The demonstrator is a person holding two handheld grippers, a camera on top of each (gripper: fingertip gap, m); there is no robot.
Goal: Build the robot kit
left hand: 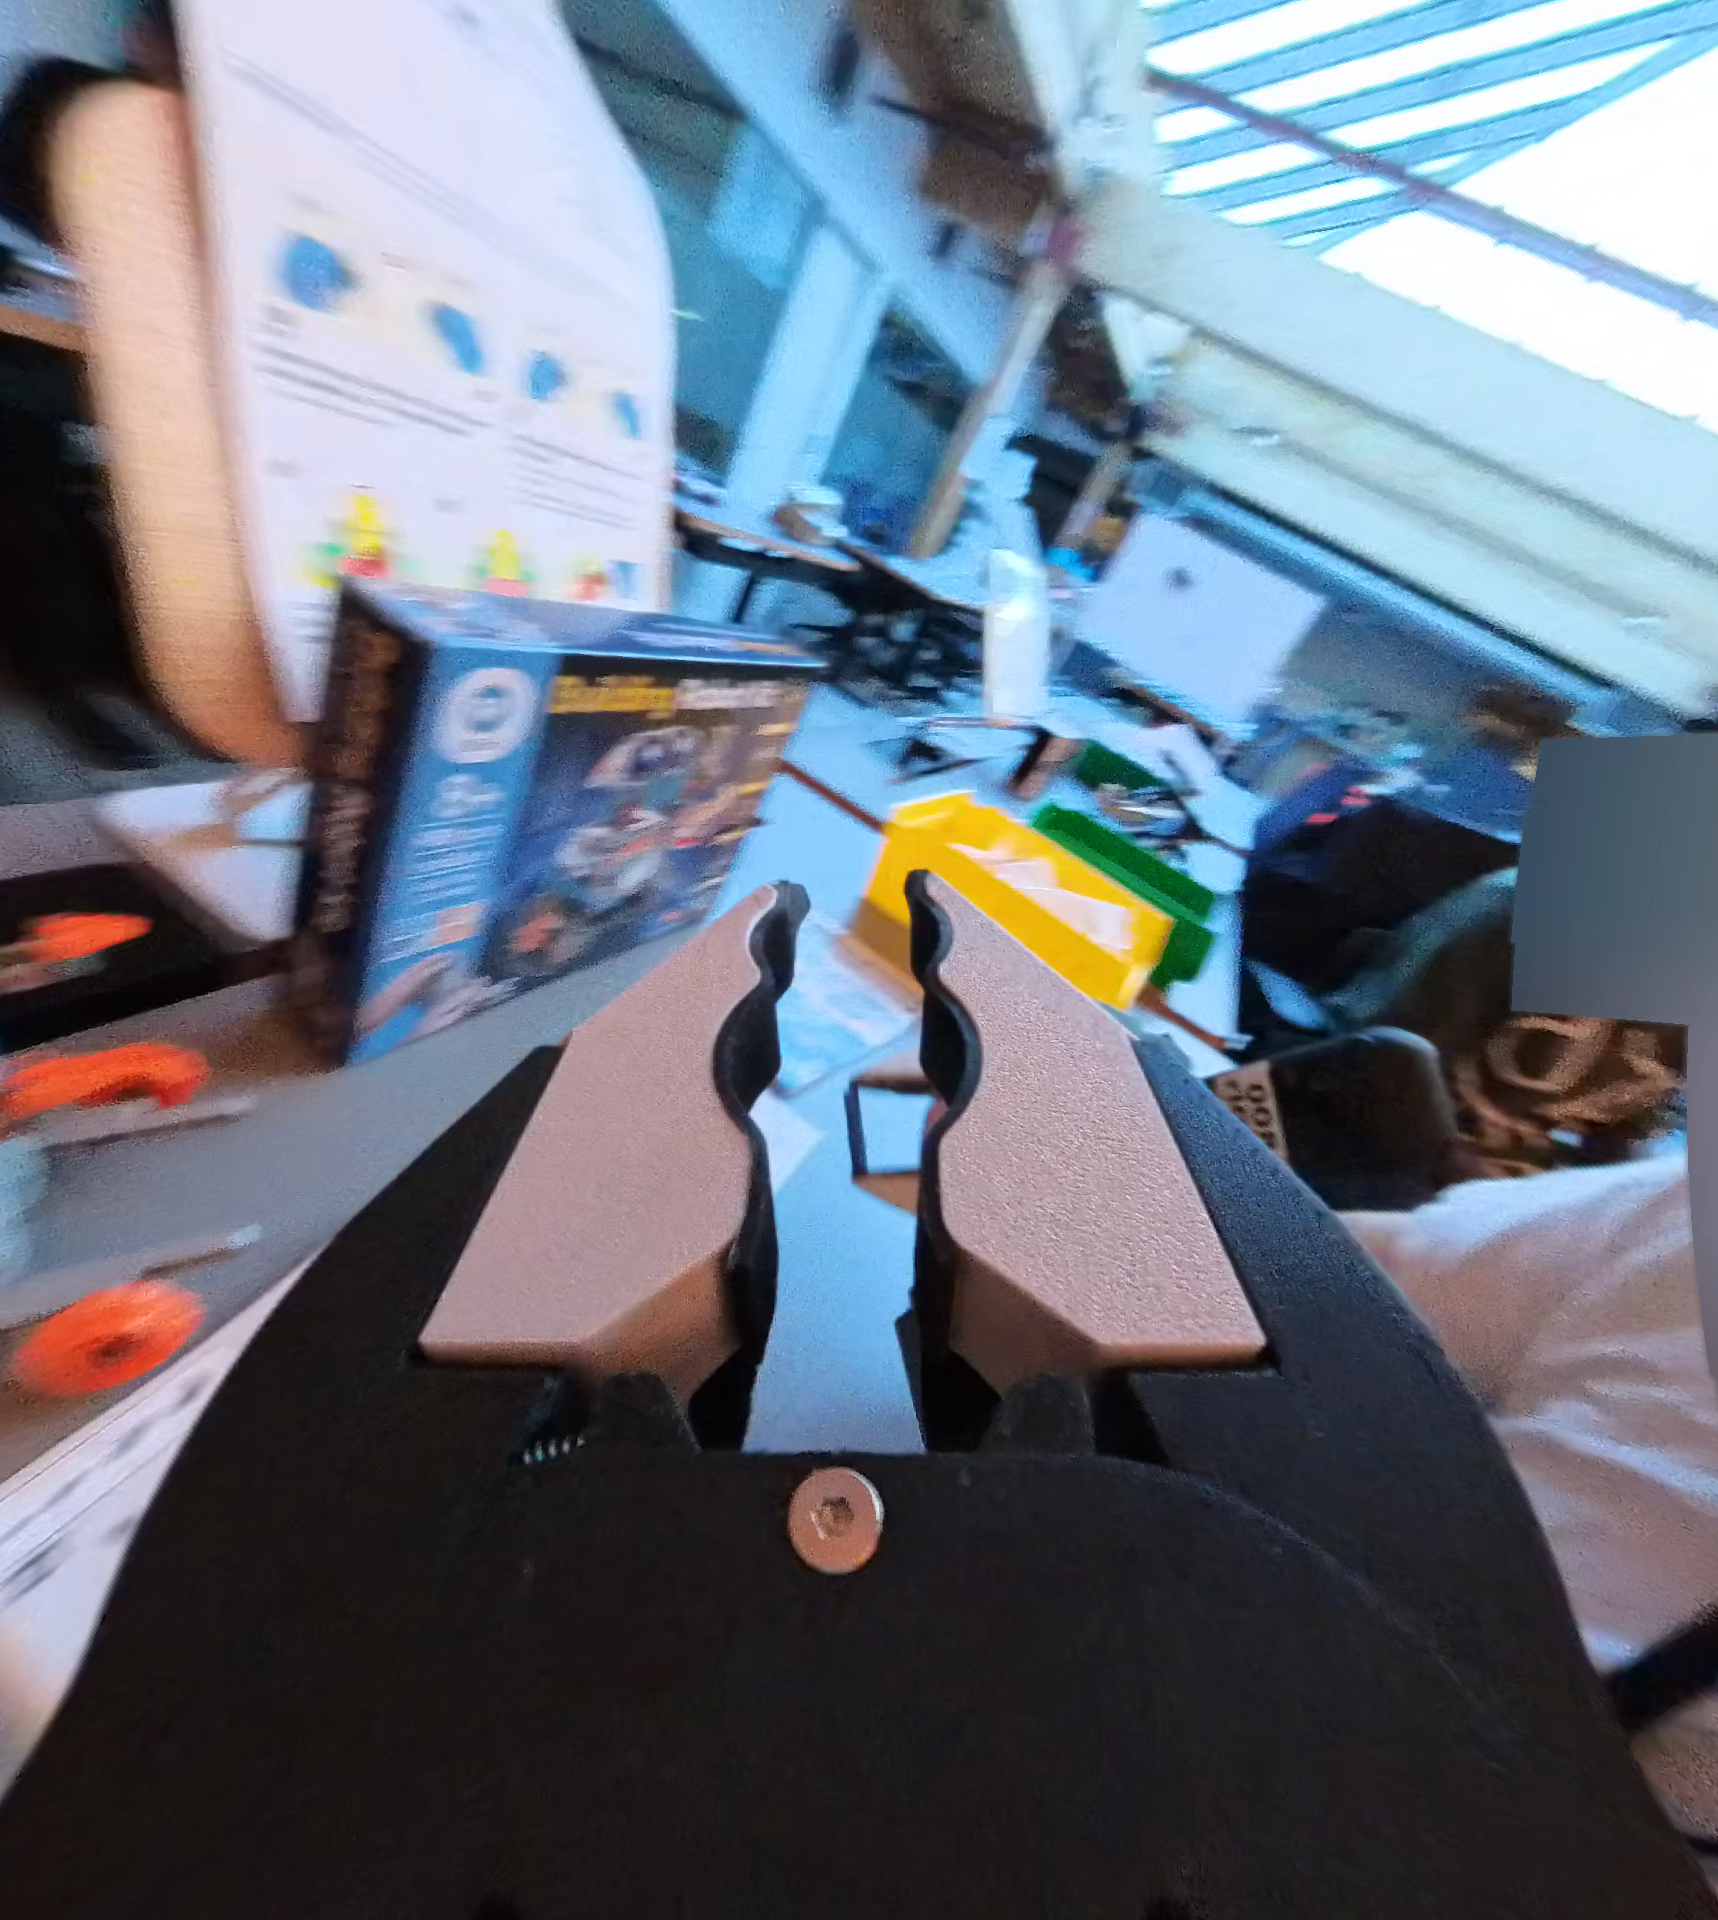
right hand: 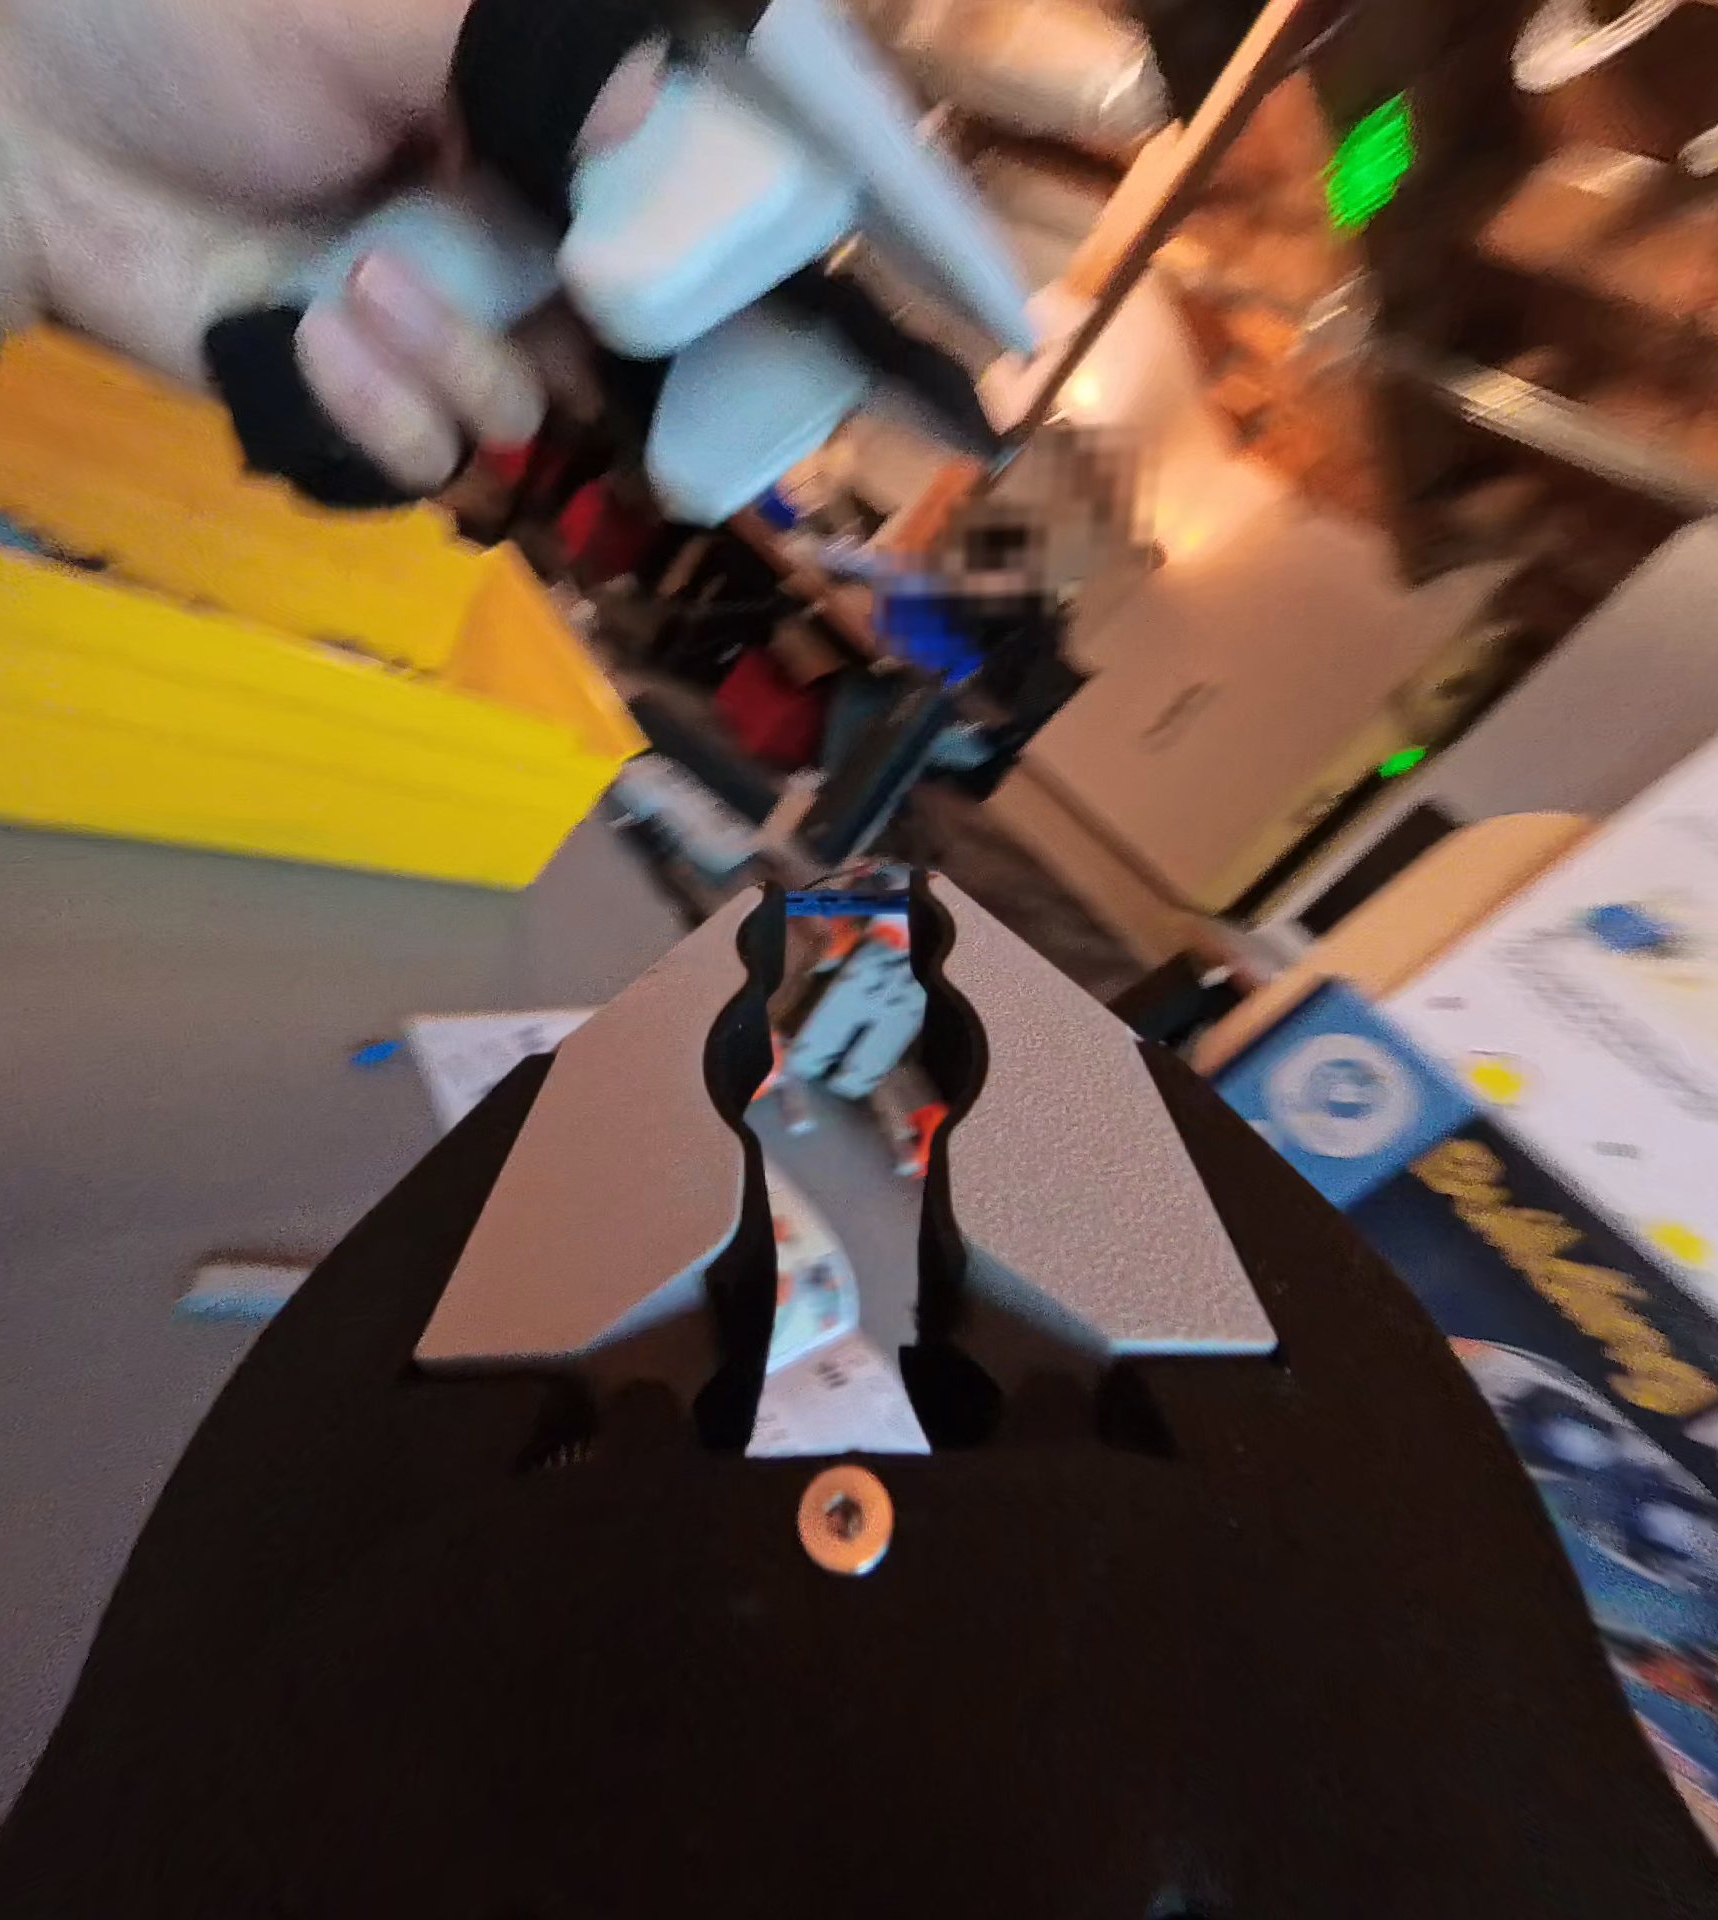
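My left gripper [left hand: 855, 896] is open and empty, held above a grey table [left hand: 367, 1122]. It points toward a yellow bin [left hand: 1021, 904] with a clear bag inside. My right gripper [right hand: 847, 900] has a thin blue piece [right hand: 847, 903] spanning the gap between its fingertips, and it looks shut on that piece. Beyond the gap a grey and orange wheeled model [right hand: 860, 1023] lies on the table. The model also shows blurred at the left of the left wrist view [left hand: 102, 1340]. A hand [right hand: 398, 384] holds the other gripper's pale handle [right hand: 709, 239] at the upper left of the right wrist view.
A blue building-set box [left hand: 543, 831] stands on the table, also in the right wrist view [right hand: 1457, 1195]. A white printed board [left hand: 439, 312] stands behind it. A green bin [left hand: 1125, 862] sits behind the yellow bin [right hand: 211, 707]. Paper sheets [right hand: 491, 1044] and a small blue piece [right hand: 375, 1052] lie on the table. A white sleeve [left hand: 1561, 1351] is at right.
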